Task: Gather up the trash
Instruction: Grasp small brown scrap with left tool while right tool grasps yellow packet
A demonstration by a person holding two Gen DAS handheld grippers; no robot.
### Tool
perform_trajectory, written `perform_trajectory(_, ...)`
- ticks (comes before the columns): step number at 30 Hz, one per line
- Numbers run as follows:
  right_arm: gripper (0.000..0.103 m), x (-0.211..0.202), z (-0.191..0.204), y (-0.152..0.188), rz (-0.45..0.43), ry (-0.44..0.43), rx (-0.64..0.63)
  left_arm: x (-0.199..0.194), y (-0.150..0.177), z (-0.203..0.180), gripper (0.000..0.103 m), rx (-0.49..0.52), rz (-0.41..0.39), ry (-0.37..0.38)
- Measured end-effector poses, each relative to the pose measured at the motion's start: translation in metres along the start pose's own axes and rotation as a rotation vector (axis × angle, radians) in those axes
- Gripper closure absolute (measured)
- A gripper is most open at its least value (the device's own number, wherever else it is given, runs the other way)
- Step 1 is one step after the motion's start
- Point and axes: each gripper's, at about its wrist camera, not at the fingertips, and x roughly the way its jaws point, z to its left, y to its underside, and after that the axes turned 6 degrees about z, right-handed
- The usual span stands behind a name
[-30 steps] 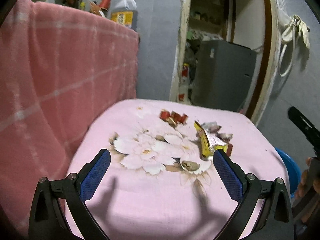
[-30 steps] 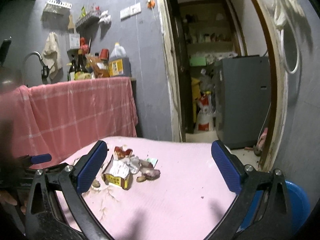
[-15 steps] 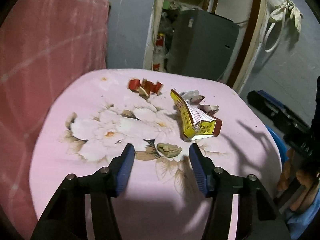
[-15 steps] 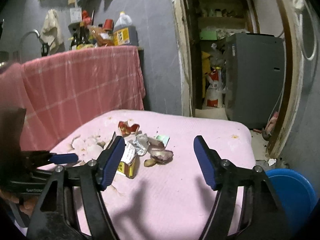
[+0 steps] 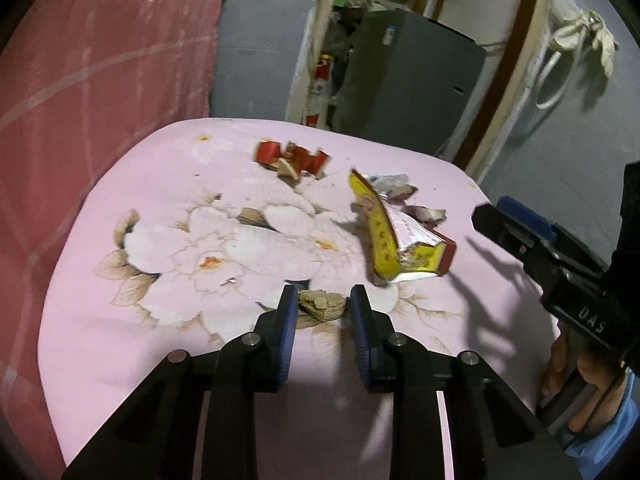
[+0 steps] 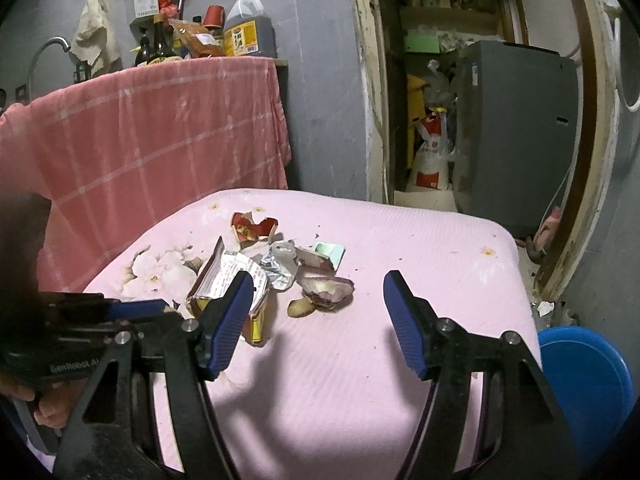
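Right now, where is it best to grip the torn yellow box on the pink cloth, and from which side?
Probably grip the torn yellow box across its raised narrow spine, near the middle, coming from above. It lies tilted open, with the yellow edge standing off the pink cloth, so fingers could close on both faces. The ragged torn end near the red flap looks weak.

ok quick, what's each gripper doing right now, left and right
Left gripper: closing around the brown scrap on the pink cloth; whether the pads press it yet cannot be told.
Right gripper: open, closing slightly, holding nothing.
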Motion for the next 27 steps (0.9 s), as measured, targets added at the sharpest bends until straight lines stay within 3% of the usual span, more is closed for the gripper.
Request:
perform_trajectory(16, 0.037, 0.027, 0.036, -0.003, 0.176, -0.163, -0.124, -0.021, 0.007, 0.042, 0.081, -0.133, -0.024, -0.052)
perform_trajectory(27, 0.038, 0.042, 0.043, -0.006, 0.207, -0.13, -0.157, -0.029, 0.016, 0.044, 0.08, -0.11, -0.008, -0.04)
